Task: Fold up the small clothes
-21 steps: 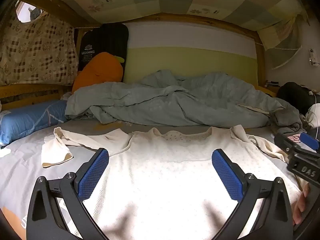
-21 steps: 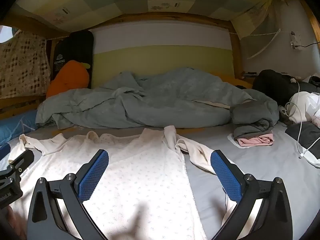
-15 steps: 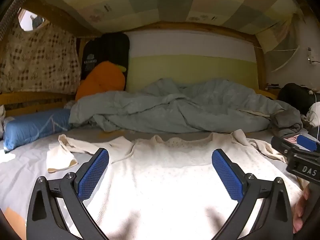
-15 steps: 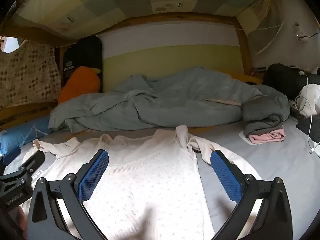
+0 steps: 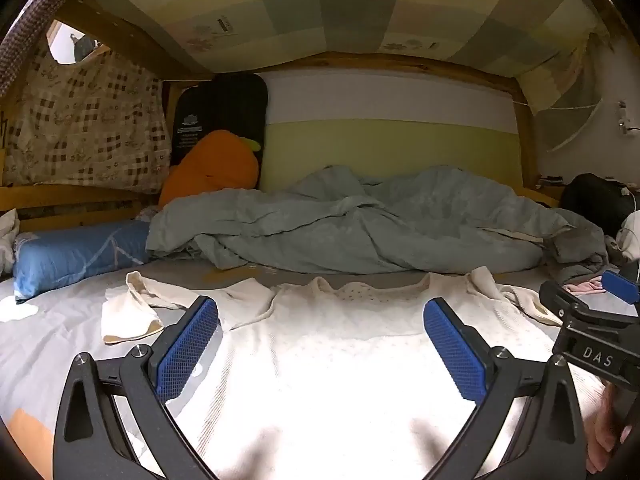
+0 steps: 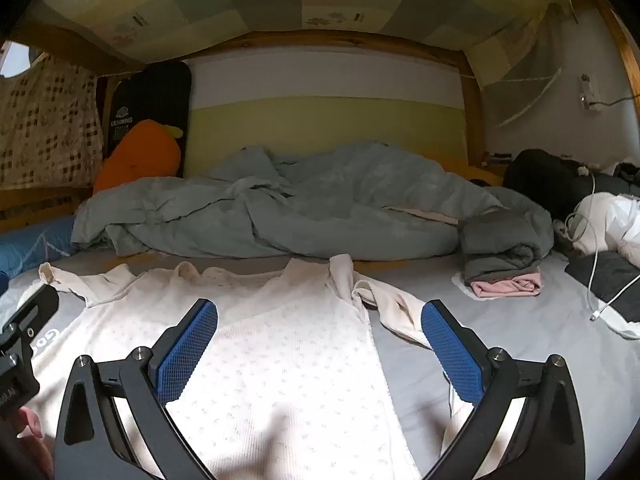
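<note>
A small cream dotted long-sleeved top (image 5: 340, 360) lies spread flat on the grey bed sheet, collar away from me. Its left sleeve (image 5: 136, 304) lies bent out to the left; its right sleeve (image 6: 384, 300) lies crumpled to the right. My left gripper (image 5: 320, 352) is open and empty, low over the middle of the top. My right gripper (image 6: 318, 350) is open and empty over the top's right side (image 6: 280, 360). The right gripper's body also shows at the right edge of the left wrist view (image 5: 592, 336).
A rumpled grey-green duvet (image 5: 360, 224) lies across the bed behind the top. A blue pillow (image 5: 76, 252) lies at the left, an orange plush (image 5: 212, 168) behind it. Folded grey and pink clothes (image 6: 504, 264) and a white cable (image 6: 600, 304) lie at the right.
Both grippers have tilted up and drawn back a little, so the top sits lower in both views. Both jaws stay open. The top has not moved.
</note>
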Demonstrator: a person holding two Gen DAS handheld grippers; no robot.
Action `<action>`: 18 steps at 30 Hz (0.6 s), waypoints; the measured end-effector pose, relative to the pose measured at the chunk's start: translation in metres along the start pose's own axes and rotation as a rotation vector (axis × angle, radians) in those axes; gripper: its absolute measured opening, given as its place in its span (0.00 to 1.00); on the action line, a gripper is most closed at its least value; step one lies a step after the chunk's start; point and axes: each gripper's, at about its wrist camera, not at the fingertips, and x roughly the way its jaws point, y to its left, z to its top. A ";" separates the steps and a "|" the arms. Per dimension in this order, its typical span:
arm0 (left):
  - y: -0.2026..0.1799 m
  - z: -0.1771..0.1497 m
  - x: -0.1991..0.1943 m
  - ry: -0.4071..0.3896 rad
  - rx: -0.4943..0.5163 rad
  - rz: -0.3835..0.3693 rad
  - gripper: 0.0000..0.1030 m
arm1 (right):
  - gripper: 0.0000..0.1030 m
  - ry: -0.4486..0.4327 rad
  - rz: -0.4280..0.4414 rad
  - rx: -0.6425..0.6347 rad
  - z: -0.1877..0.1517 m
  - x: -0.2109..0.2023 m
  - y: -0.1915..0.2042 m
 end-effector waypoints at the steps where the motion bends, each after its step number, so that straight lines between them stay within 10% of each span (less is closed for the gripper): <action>1: 0.000 -0.001 0.001 0.006 0.003 0.011 0.99 | 0.99 -0.001 -0.005 -0.004 0.000 0.000 0.000; 18: -0.022 -0.004 -0.015 -0.058 0.117 0.079 0.99 | 1.00 0.022 -0.006 -0.016 0.000 0.006 0.004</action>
